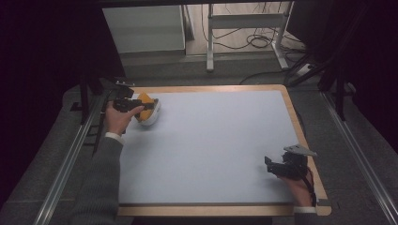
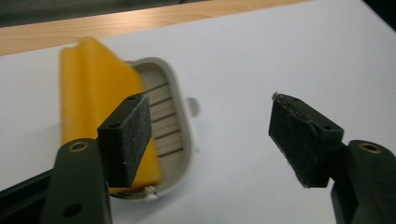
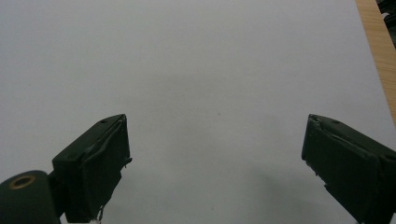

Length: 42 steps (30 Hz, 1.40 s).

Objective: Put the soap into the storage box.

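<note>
A yellow-orange block [image 2: 93, 88] lies in a white ribbed dish [image 2: 175, 93] at the far left corner of the white mat. In the high view the block [image 1: 145, 99] and the dish [image 1: 152, 117] sit right beside my left gripper [image 1: 143, 106]. My left gripper [image 2: 210, 121] is open. Its left pad [image 2: 126, 135] stands in front of the block, and bare mat shows between the jaws. My right gripper [image 1: 273, 165] rests near the mat's right front edge. In its own view the right gripper [image 3: 217, 140] is open over bare mat.
The white mat [image 1: 211, 140] lies on a wooden table [image 1: 300, 131]. Metal rails [image 1: 70, 159] run along both sides. Behind the table stand a white cabinet [image 1: 143, 28], a desk frame [image 1: 244, 21] and loose cables [image 1: 258, 42] on the floor.
</note>
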{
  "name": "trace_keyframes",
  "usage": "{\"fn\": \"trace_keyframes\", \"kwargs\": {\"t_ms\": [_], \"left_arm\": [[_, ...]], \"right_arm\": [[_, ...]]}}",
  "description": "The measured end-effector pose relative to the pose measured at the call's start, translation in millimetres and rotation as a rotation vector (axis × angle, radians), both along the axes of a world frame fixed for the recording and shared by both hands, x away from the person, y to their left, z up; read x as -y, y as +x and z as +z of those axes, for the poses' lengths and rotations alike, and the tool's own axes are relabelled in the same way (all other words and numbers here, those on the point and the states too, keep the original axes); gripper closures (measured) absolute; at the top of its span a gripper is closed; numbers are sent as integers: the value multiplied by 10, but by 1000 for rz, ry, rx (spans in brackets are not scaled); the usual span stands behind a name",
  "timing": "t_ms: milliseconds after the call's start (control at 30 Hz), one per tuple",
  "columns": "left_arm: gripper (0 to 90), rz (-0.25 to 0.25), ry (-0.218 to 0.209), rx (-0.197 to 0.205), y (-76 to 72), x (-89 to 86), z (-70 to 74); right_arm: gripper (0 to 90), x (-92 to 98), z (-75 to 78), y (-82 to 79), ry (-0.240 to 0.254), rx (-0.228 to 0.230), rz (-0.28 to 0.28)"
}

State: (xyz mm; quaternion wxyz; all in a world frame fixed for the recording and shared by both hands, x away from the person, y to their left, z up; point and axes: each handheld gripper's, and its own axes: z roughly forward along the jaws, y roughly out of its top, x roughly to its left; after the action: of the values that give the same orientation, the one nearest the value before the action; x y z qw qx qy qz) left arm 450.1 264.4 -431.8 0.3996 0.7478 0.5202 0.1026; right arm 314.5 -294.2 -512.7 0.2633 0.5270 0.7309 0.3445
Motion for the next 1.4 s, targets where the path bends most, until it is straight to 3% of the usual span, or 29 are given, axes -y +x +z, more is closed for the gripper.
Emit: {"fn": "trace_keyframes", "kwargs": {"t_ms": [200,300,367,433,600,667,767,900,967,1200,1300,1400], "left_arm": [[253,-149,-5,18,-262,188,17],[231,-219,-44,11,-397,283,3],[223,-266,-42,17,-486,346,-13],[220,-300,-26,26,-579,416,-40],[206,-365,-32,44,-805,572,-161],[203,-369,-18,67,-898,640,-260],[206,-356,-4,61,-972,691,-408],[207,-338,-23,52,-1069,710,-571],[209,-336,-53,58,-1135,713,-615],[202,-322,-77,72,-1308,689,-715],[202,-317,-44,75,-1338,673,-717],[205,-315,-72,91,-1368,648,-686]], "right_arm": [[77,-24,-5,4,-4,-4,6],[77,-38,5,2,-4,-1,8],[77,-43,14,0,-2,4,10],[77,-44,20,-2,-2,6,10],[77,-48,26,-3,0,8,12],[77,-54,26,-4,-2,8,14],[77,-63,29,-6,-2,11,19],[77,-71,37,-11,-3,15,18],[77,-64,40,-10,-2,16,19],[77,-78,35,-9,-5,15,21],[77,-92,34,-8,-6,14,28],[77,-108,33,-6,-10,15,28]]}}
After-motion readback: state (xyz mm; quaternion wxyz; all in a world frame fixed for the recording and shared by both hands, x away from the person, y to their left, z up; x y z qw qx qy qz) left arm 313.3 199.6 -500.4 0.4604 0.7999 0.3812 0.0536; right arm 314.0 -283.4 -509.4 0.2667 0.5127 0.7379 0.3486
